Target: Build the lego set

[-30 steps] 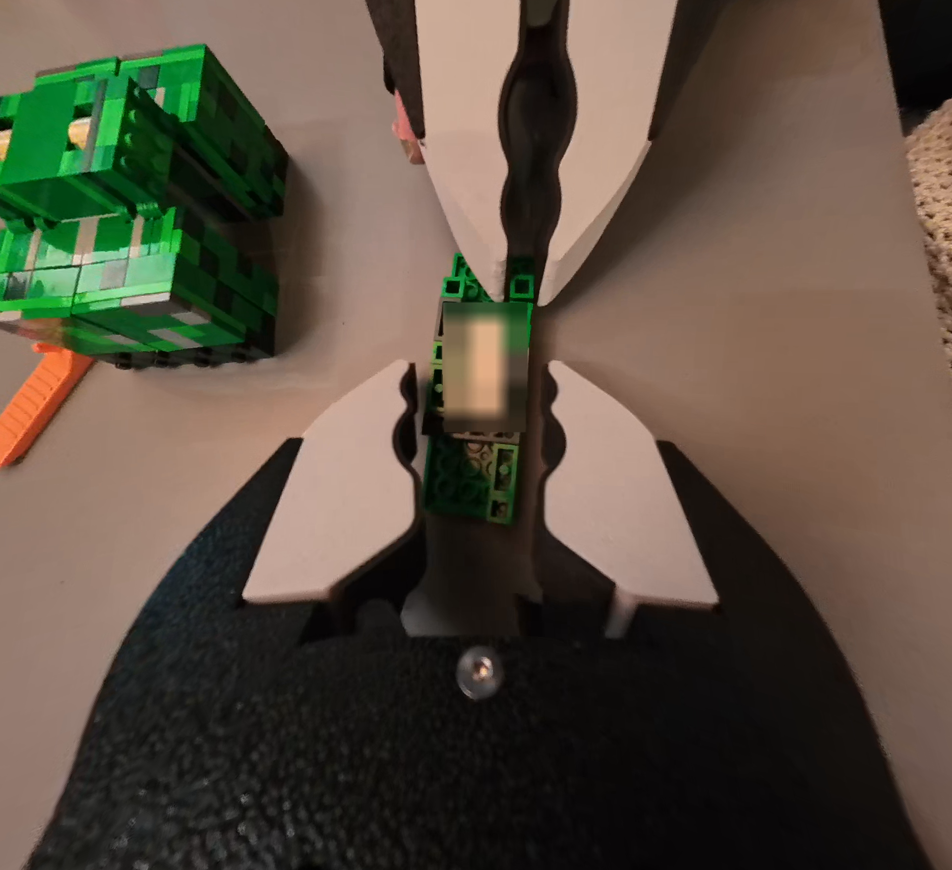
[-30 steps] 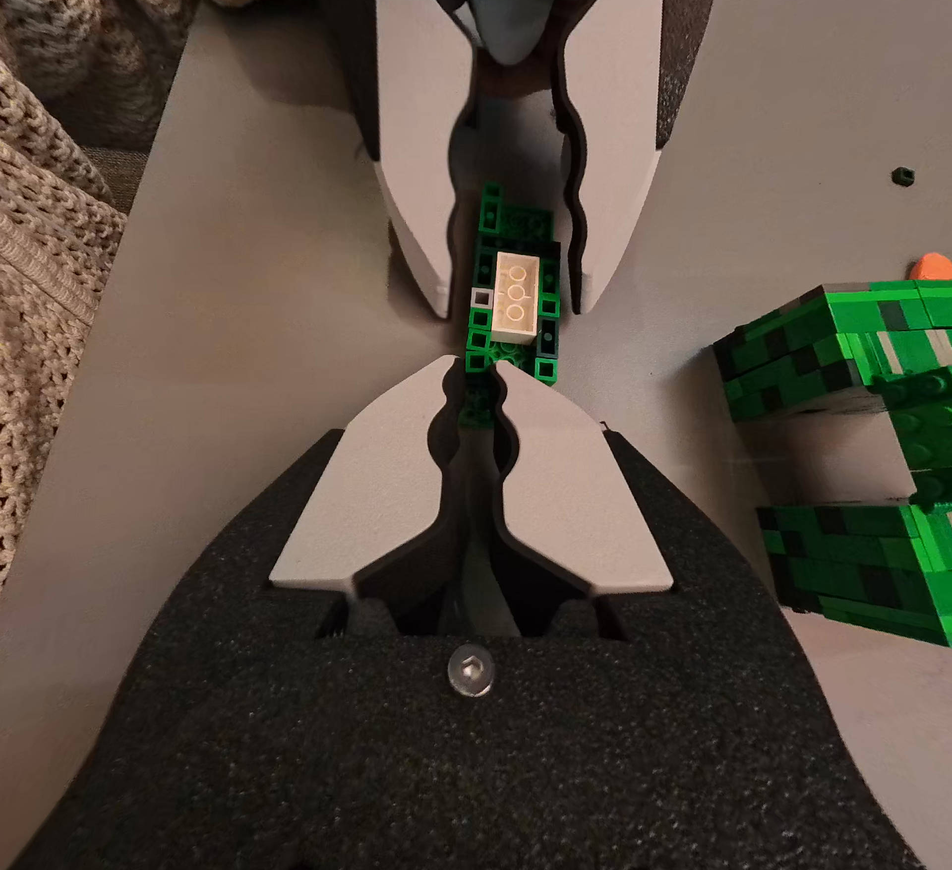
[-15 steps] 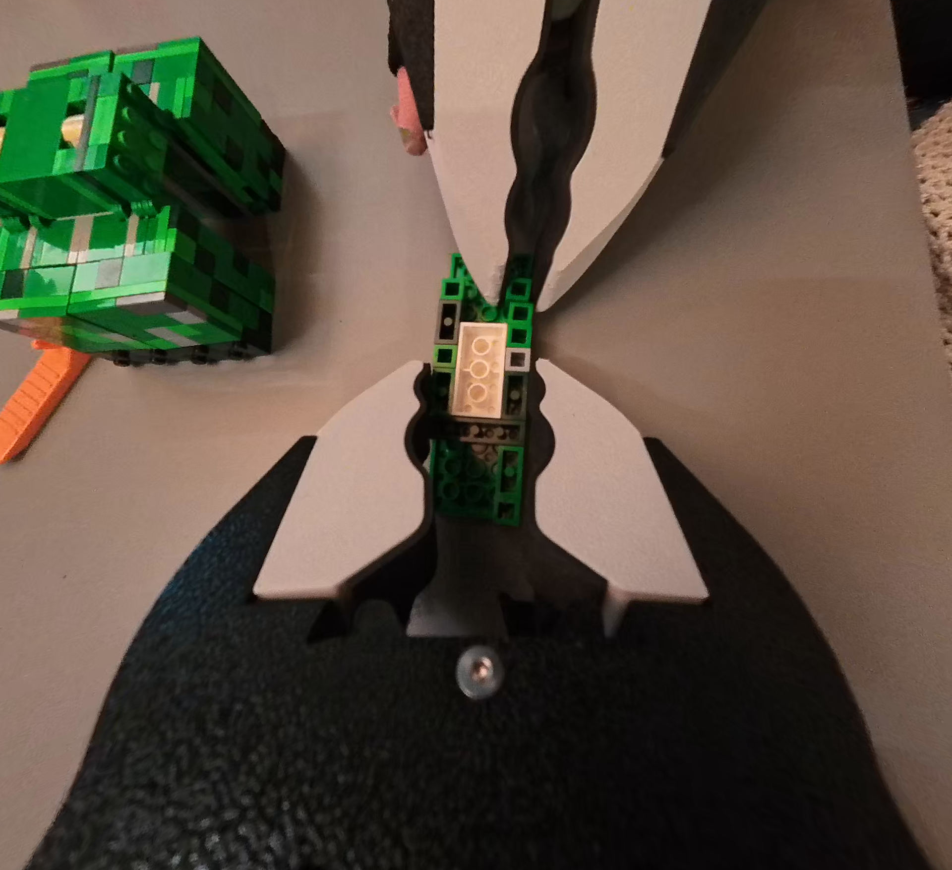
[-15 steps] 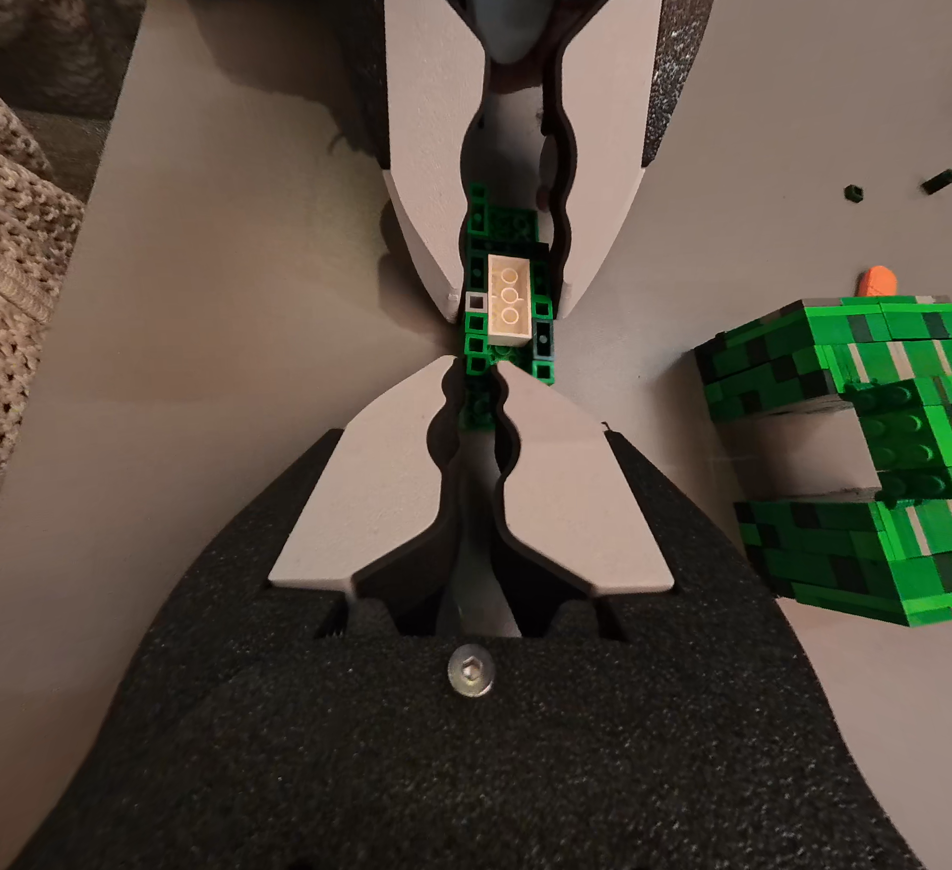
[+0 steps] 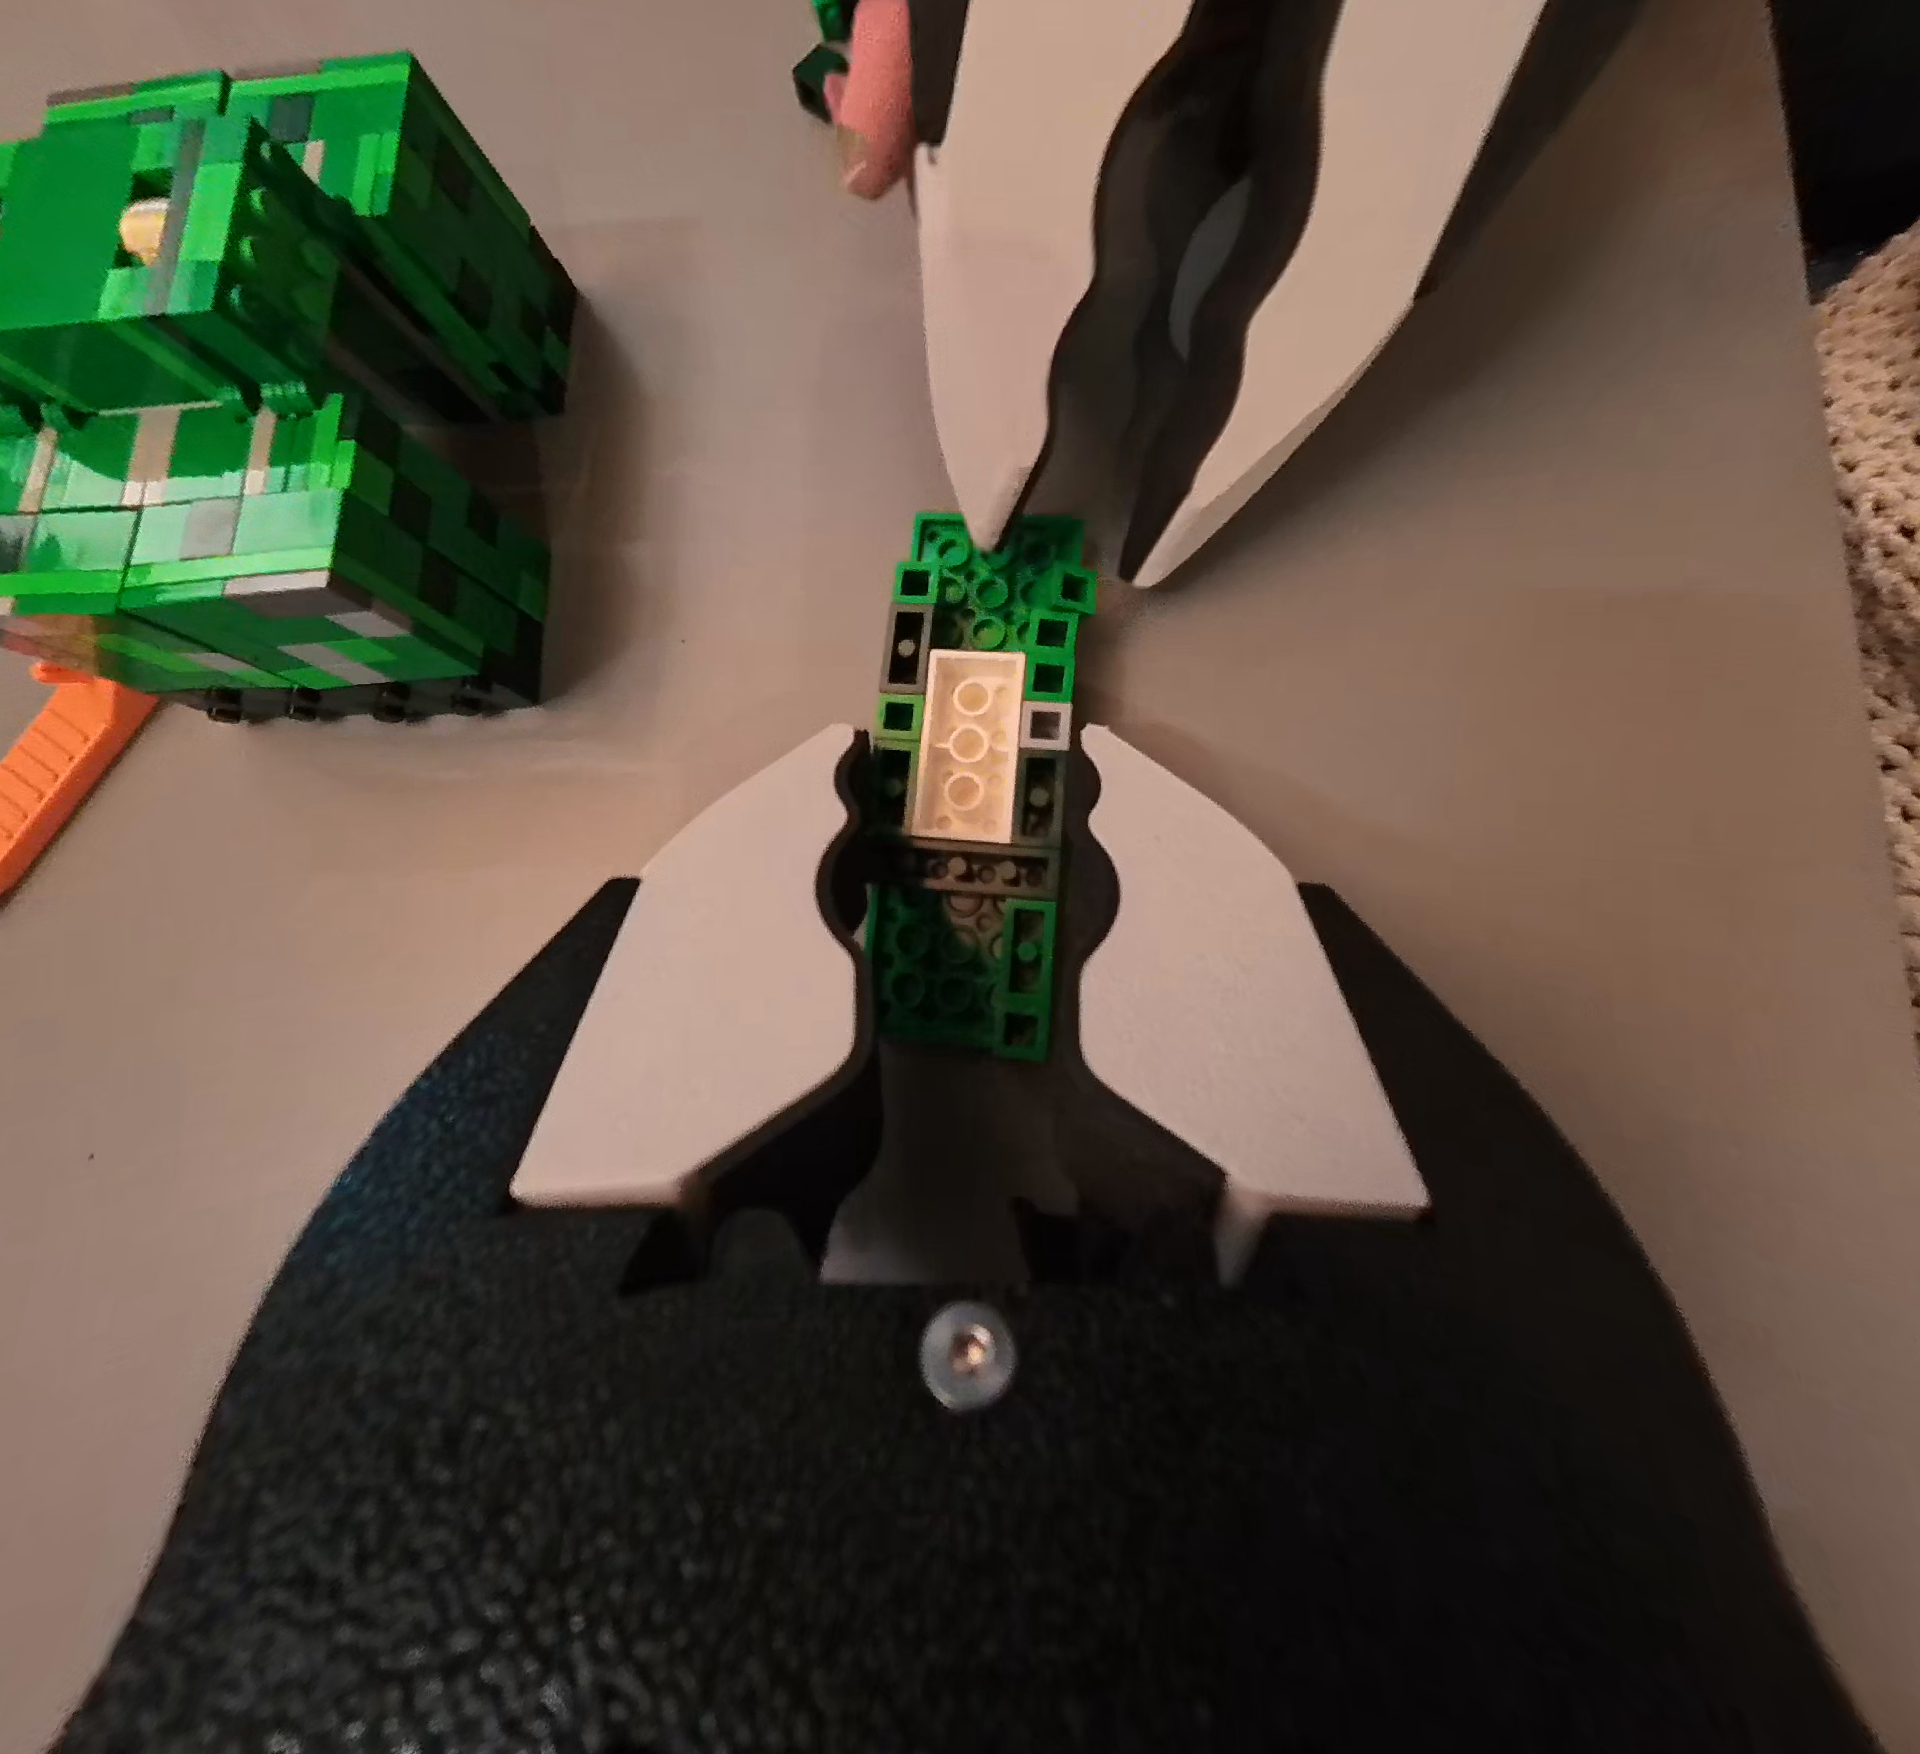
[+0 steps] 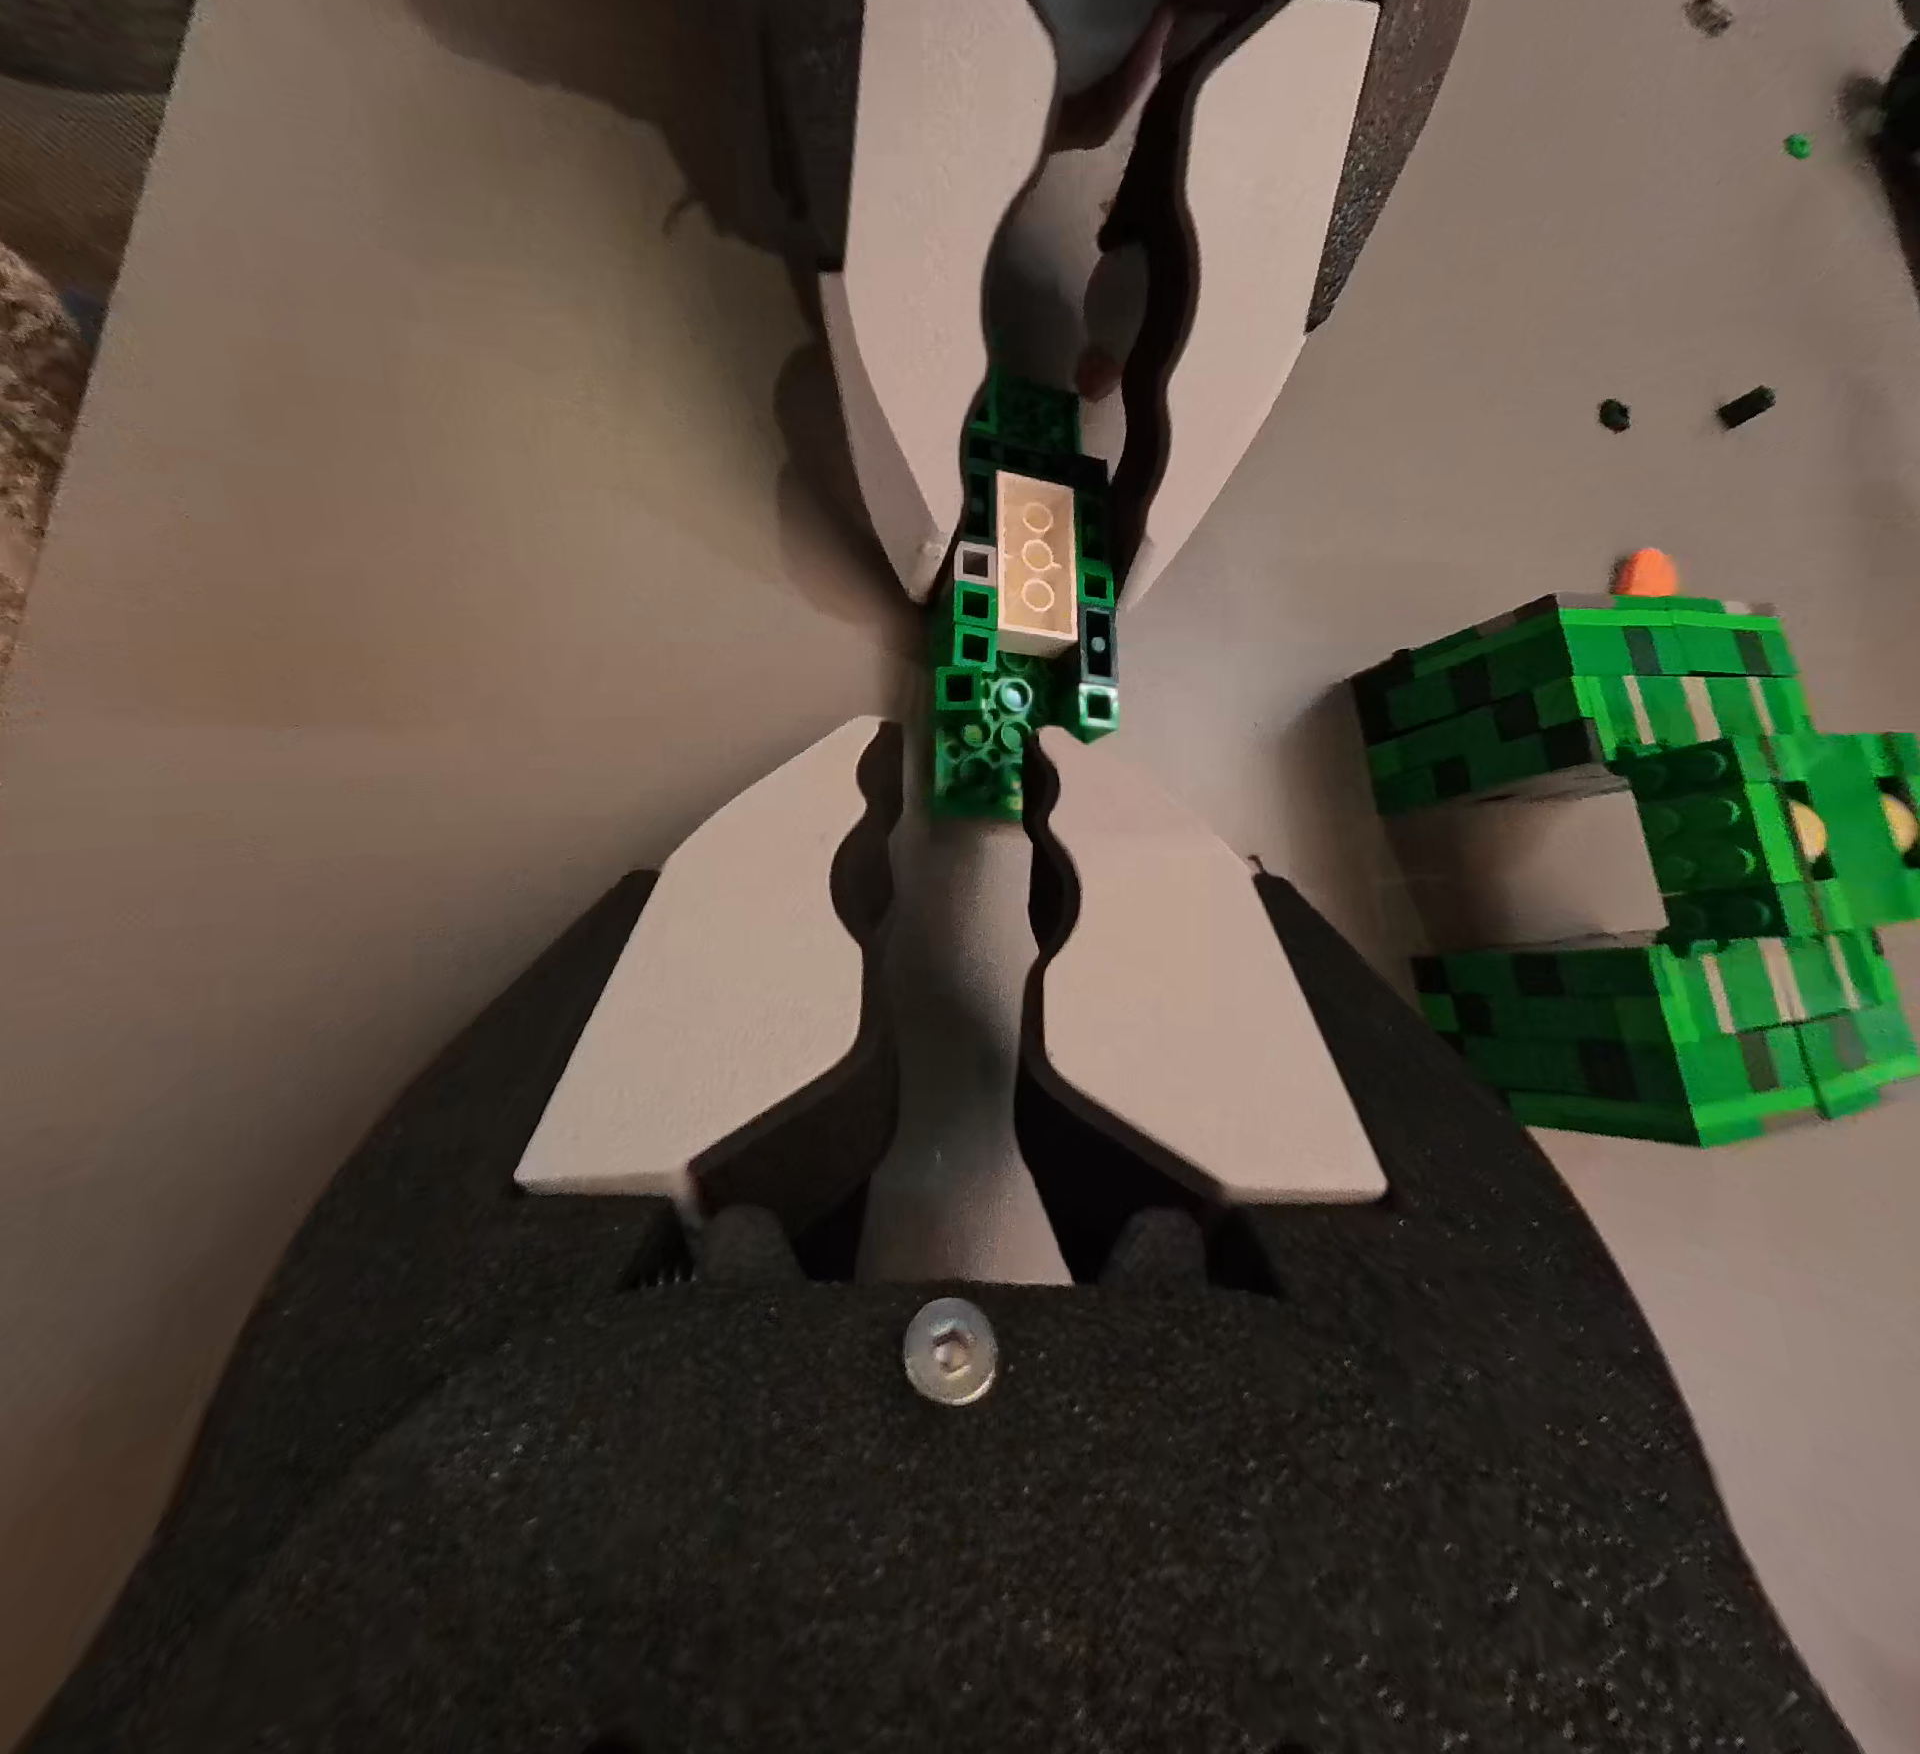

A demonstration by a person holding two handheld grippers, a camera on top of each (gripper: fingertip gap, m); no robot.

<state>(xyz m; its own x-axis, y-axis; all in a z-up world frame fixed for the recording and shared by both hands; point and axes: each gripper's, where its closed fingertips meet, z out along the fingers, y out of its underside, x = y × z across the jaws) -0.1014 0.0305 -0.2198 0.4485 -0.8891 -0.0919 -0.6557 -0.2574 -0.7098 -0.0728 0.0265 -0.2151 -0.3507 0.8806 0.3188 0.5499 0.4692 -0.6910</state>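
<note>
Sitting between both grippers: green lego sub-assembly [image 5: 971, 795] with its cream brick [image 5: 967, 746], underside up, over the grey table [image 5: 1455, 821]
Left gripper [image 5: 966, 769]: jaws clamped on its sides, same as before
Right gripper [image 6: 956, 785]: jaws spread now, was pinching the end; one fingertip [image 5: 987, 509] touches it
Big green build [image 5: 260, 385]: well off to the side

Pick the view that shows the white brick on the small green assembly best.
Left wrist view: the white brick faces the camera squarely, sharp and unobstructed, between the left gripper fingers. The right wrist view shows it tilted and dimmer.
</note>
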